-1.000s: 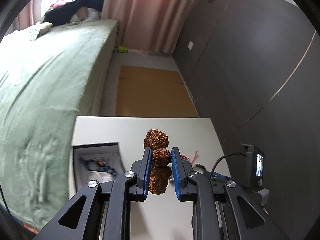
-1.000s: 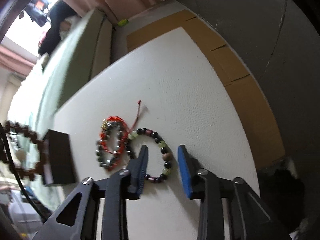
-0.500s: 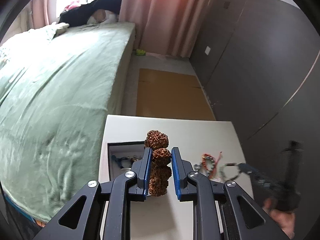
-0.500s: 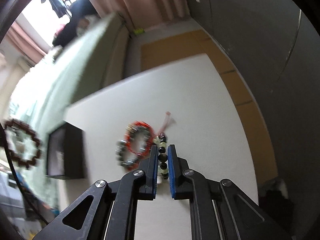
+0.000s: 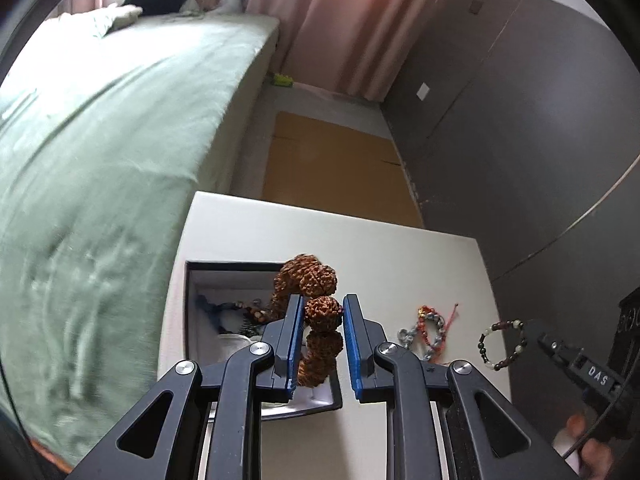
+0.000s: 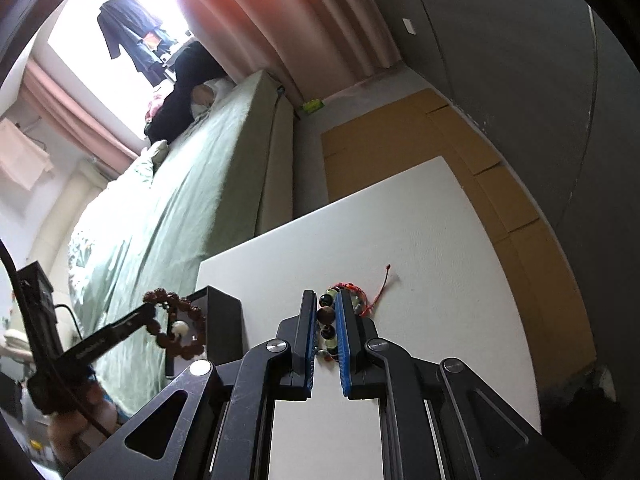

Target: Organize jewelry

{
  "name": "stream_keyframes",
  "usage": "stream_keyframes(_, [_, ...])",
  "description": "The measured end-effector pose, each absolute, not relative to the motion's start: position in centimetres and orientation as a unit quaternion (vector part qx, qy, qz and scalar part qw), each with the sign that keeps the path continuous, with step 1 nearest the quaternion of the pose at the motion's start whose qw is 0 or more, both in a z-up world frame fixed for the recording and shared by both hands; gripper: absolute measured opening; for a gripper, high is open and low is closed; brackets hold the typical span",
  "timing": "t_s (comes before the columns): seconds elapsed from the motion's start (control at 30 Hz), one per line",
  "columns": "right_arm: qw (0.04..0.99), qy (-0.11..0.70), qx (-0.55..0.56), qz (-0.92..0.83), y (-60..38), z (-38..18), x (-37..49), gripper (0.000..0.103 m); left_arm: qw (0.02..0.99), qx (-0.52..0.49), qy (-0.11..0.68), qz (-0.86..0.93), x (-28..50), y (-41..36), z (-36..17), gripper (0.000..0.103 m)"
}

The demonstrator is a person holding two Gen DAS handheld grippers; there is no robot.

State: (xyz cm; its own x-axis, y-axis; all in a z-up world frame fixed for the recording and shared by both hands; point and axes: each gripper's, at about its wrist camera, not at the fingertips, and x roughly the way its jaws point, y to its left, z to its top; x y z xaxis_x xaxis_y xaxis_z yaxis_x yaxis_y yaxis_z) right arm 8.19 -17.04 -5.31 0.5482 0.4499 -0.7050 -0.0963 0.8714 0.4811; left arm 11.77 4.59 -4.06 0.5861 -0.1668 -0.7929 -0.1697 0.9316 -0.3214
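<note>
My left gripper [image 5: 321,312] is shut on a brown rough-seed bracelet [image 5: 308,280] and holds it above the open black jewelry box [image 5: 208,280], which has several pieces inside. The bracelet also shows in the right wrist view [image 6: 176,326]. My right gripper [image 6: 326,308] is shut on a dark and pale green bead bracelet [image 6: 326,316], lifted off the white table [image 6: 420,280]; it hangs in the left wrist view [image 5: 502,344]. A red and grey bracelet [image 5: 426,330] lies on the table, partly hidden behind my right fingers in the right wrist view [image 6: 360,296].
A green-covered bed [image 5: 100,140] runs along the table's left side. Flat cardboard [image 5: 336,168] lies on the floor beyond the table. A dark grey wall [image 5: 520,120] stands to the right. Pink curtains [image 6: 300,20] hang at the back.
My right gripper closed on the bead bracelet and lifted it off the table. My left gripper carried the seed bracelet over the box.
</note>
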Motion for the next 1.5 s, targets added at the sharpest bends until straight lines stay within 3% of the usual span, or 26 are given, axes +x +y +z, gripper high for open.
stream_keyframes(0.1, [0.858, 0.445, 0.194, 0.167, -16.0, -5.1, 8.3, 0.011, 0.872, -0.174, 0.456, 0.034, 11.7, 5.3, -4.7, 0.025])
stream_keyframes(0.17, [0.857, 0.442, 0.195, 0.177, -15.4, -4.9, 8.1, 0.011, 0.872, -0.177, 0.453, 0.06, 11.3, 6.4, -5.3, 0.045])
stream_keyframes(0.27, [0.856, 0.436, 0.2, 0.193, -14.3, -4.9, 8.2, 0.011, 0.885, -0.198, 0.418, 0.053, 9.6, 8.4, -5.5, 0.064])
stream_keyframes(0.4, [0.854, 0.424, 0.204, 0.222, -12.1, -4.8, 8.1, 0.011, 0.88, -0.247, 0.405, 0.023, 8.8, 10.2, -4.9, 0.064])
stream_keyframes(1.1, [0.822, 0.389, 0.237, 0.342, -0.2, -5.5, 7.5, 0.012, 0.88, -0.297, 0.365, 0.062, 5.6, 17.6, -3.7, 0.064])
stream_keyframes(1.2, [0.824, 0.44, 0.198, 0.298, -0.1, -6.9, 8.1, 0.045, 0.875, -0.313, 0.365, 0.058, 5.9, 17.2, -4.2, 0.066])
stream_keyframes(1.3, [0.836, 0.44, 0.188, 0.267, -1.9, -6.6, 7.6, 0.046, 0.876, -0.31, 0.368, 0.045, 6.4, 15.9, -4.3, 0.067])
stream_keyframes(1.43, [0.854, 0.427, 0.188, 0.231, -5.2, -5.3, 6.8, 0.059, 0.88, -0.293, 0.372, 0.026, 7.1, 13.4, -4.1, 0.067])
stream_keyframes(1.5, [0.858, 0.423, 0.192, 0.218, -6.8, -5.0, 6.4, 0.06, 0.88, -0.288, 0.378, 0.018, 7.4, 12.1, -4.2, 0.067])
